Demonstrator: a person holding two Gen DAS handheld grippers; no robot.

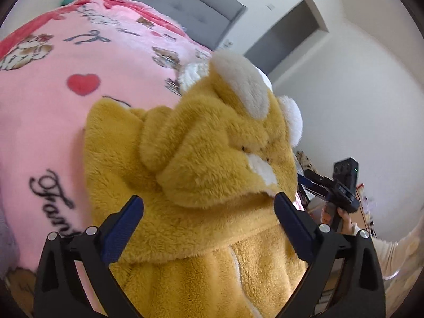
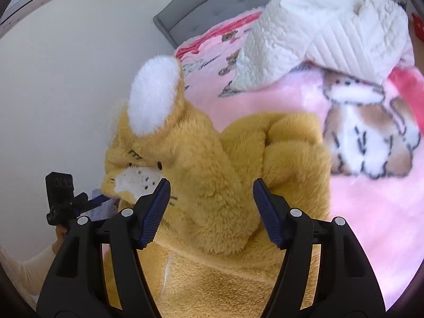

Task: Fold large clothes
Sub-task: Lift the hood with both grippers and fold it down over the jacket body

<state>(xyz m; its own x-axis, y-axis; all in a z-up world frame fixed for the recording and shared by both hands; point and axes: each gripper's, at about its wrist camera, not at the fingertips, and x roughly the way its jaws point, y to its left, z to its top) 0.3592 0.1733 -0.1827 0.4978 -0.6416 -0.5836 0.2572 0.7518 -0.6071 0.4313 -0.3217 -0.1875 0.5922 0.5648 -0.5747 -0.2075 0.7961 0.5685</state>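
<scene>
A thick mustard-yellow fleece garment [image 1: 212, 164] with an animal-face hood and white ears [image 1: 243, 87] lies bunched on a pink blanket. It also fills the right wrist view [image 2: 212, 175], with one white ear [image 2: 153, 98] upright. My left gripper [image 1: 209, 212] is open, its fingers spread on either side of the fleece just above it. My right gripper [image 2: 212, 198] is open too, fingers either side of the hood's fold. Neither holds cloth. Each view shows the other gripper off to the side, the right one [image 1: 341, 188] and the left one [image 2: 66, 198].
The pink blanket [image 1: 66, 111] with bear and heart prints covers the bed. A white quilted garment [image 2: 318, 31] lies heaped further up the bed. A grey headboard [image 1: 175, 2] and white walls stand behind. Clutter sits beside the bed [image 1: 360, 206].
</scene>
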